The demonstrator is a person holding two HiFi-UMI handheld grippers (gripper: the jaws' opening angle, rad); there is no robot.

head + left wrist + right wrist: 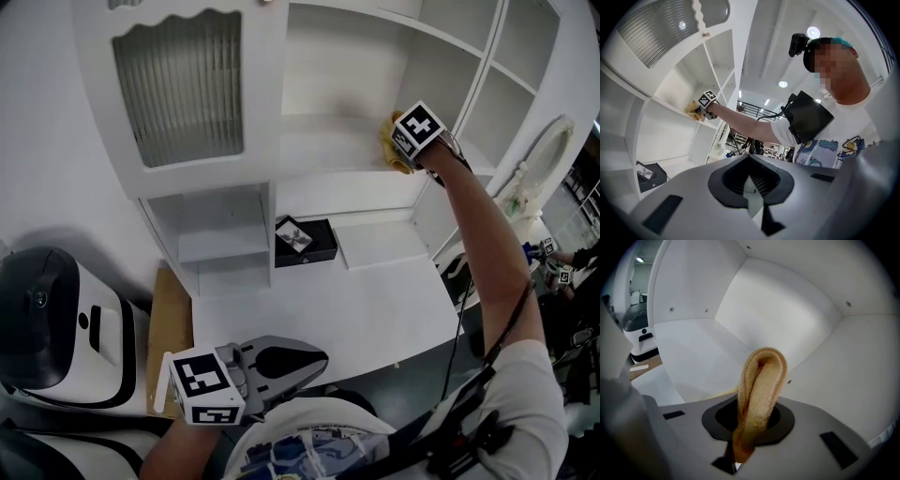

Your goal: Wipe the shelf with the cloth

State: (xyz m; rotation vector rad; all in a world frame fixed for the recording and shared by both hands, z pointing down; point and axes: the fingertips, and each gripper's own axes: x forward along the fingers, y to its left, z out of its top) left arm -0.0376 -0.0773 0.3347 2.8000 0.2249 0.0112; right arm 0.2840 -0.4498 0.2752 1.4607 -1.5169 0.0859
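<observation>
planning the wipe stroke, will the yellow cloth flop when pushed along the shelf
Likely floppy: the yellow cloth folds into a loop in the right gripper. Probably light, being thin; its fuzzy weave may drag on the shelf.

no legible text, no readable labels, brands, numbers or signs

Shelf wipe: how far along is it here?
Done: the cloth is clamped in the right hand-held gripper. In hand: it is up inside the upper shelf compartment, cloth at the board. Remaining: the wiping itself; nothing visible shows how much is covered. The left hand-held gripper sits shut, empty.
</observation>
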